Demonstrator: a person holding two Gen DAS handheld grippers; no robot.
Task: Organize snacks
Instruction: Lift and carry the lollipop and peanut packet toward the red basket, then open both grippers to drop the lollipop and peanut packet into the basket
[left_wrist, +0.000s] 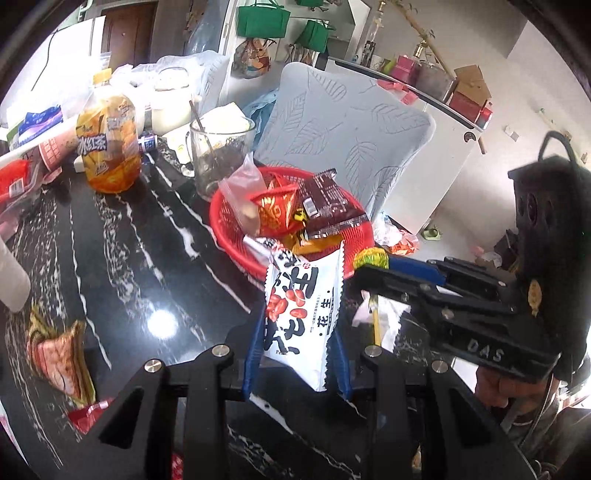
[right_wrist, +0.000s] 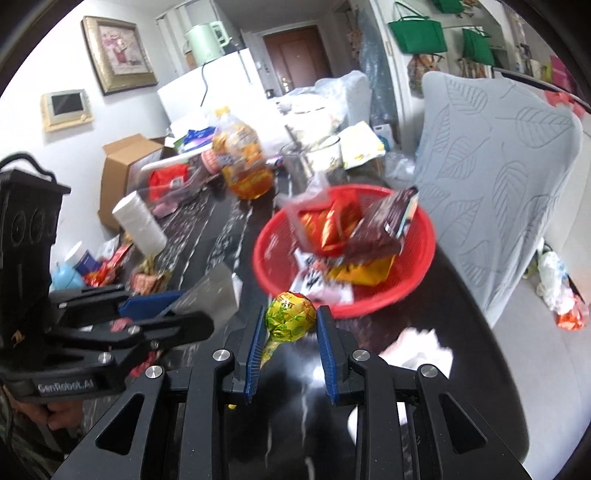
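Note:
A red basket holds several snack packets on the black marble table. My left gripper is shut on a white peanut packet, held upright just in front of the basket. My right gripper is shut on a yellow-green wrapped lollipop, held just in front of the basket's near rim. The right gripper also shows in the left wrist view, the lollipop at its tip. The left gripper shows in the right wrist view with the packet's silver back.
An orange iced-tea bottle, a glass mug and a white jar stand behind the basket. Loose snack packets lie at the table's left. A white paper roll lies there too. A grey-covered chair stands behind the table.

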